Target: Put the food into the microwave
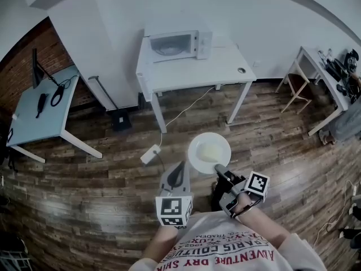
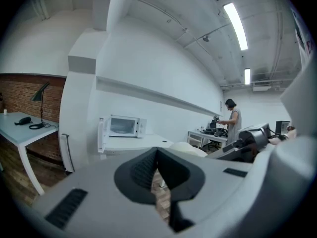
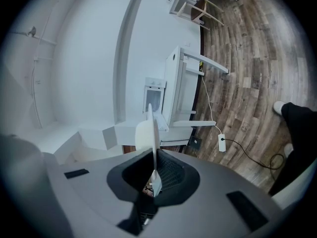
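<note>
A white plate [image 1: 209, 153] with pale food on it hangs above the wooden floor in front of me. My right gripper [image 1: 220, 169] is shut on its near rim. In the right gripper view the plate [image 3: 147, 131] shows edge-on, clamped between the jaws of the right gripper [image 3: 153, 166]. Just left of the plate, my left gripper [image 1: 179, 166] is shut and holds nothing; its view shows its tips [image 2: 157, 151] meeting and the plate [image 2: 190, 148] beside them. The white microwave [image 1: 179, 44] stands across the room on a white table [image 1: 225, 66], also visible as the microwave [image 2: 123, 126].
A white power strip [image 1: 150, 153] and its cable lie on the floor between me and the table. A pale blue desk [image 1: 39, 114] stands at the left. A cluttered desk [image 1: 330, 81] and a stool [image 1: 296, 89] are at the right. A person [image 2: 232, 120] stands at a far bench.
</note>
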A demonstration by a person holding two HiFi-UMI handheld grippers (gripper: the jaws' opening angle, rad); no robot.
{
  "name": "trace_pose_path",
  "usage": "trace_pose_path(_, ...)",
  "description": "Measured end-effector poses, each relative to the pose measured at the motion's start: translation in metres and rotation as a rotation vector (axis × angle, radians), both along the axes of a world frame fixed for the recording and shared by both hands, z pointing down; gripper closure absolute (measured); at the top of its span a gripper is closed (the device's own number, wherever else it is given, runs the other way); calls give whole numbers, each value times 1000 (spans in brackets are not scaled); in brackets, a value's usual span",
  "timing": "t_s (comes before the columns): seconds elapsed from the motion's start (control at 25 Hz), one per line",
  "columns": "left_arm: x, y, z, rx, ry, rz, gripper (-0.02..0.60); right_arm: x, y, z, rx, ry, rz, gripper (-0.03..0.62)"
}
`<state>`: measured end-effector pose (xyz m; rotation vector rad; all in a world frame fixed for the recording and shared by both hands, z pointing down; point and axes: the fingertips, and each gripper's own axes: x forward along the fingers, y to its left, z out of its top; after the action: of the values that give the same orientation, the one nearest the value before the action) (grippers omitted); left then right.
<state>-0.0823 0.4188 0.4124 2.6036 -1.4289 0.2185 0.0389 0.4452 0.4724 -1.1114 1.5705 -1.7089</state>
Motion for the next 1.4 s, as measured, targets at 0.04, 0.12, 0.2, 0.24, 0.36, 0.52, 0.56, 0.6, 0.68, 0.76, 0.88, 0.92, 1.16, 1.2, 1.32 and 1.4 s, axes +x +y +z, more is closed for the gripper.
trace_pose_path(0.04, 2, -5, 2, -5, 1, -3, 578, 2, -6, 1, -3, 1, -4, 571)
trace_pose_path(0.12, 6, -17, 6, -13, -2, -9, 578, 4, -21, 4, -5, -6, -11, 571)
trace_pose_path(0.2, 9, -31, 9, -21, -11, -19, 578, 5, -37, 6, -12, -20, -20, 571)
trace_pose_path(0.24, 11, -39, 10, -24, -16, -26, 578, 7, -45, 8, -17, -28, -25, 571)
trace_pose_path(0.36, 20, -67, 13, -29, -29, -48, 578, 13, -76, 10, -20, -45, -47, 571)
trace_pose_path(0.52, 35, -117, 14, -37, -27, -100, 578, 31, -133, 3, 16, -39, -100, 571)
trace_pose_path(0.56, 40, -130, 13, -42, -23, -117, 578, 37, -148, 0, 23, -39, -114, 571)
trace_pose_path(0.6, 45, -143, 12, -45, -19, -132, 578, 43, -163, -4, 28, -39, -129, 571)
trace_pose_path(0.68, 59, -170, 11, -43, -22, -156, 578, 57, -194, -9, 44, -21, -161, 572)
trace_pose_path(0.76, 72, -201, 10, -35, -30, -181, 578, 71, -225, -11, 62, 10, -192, 571)
trace_pose_path(0.88, 88, -245, 6, -22, -32, -216, 578, 85, -269, -12, 74, 19, -234, 571)
trace_pose_path(0.92, 93, -256, 6, -20, -32, -226, 578, 89, -281, -12, 73, 19, -245, 571)
trace_pose_path(1.16, 110, -304, 8, -41, -53, -242, 578, 107, -341, -9, 41, -25, -250, 571)
trace_pose_path(1.2, 110, -312, 10, -47, -54, -246, 578, 110, -349, -7, 36, -28, -249, 571)
trace_pose_path(1.32, 111, -336, 14, -57, -58, -248, 578, 116, -374, -2, 24, -38, -230, 571)
trace_pose_path(1.4, 111, -354, 18, -61, -62, -237, 578, 119, -392, 1, 19, -39, -213, 571)
